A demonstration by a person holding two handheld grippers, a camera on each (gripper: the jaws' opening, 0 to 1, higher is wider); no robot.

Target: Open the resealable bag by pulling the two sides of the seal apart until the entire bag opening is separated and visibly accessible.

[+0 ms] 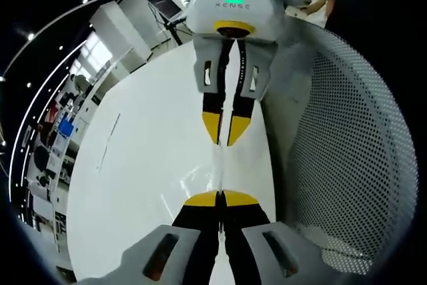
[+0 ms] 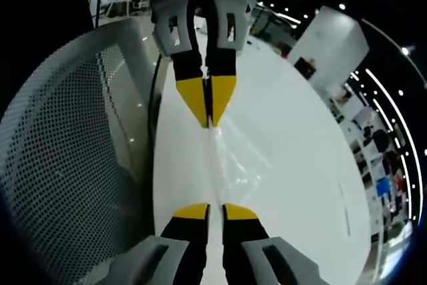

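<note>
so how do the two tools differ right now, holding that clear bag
In the left gripper view, the left tool rises from the bottom while the right tool comes down from the top, tips facing. The left tool's yellow tips look pressed tightly together; in the right gripper view, the right tool shows a slim gap between its tips. Shared: both have yellow-tipped black jaws and pinch opposite edges of the clear bag above the white table.

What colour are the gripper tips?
Yellow on black jaws; left gripper shows them best in the left gripper view.
</note>
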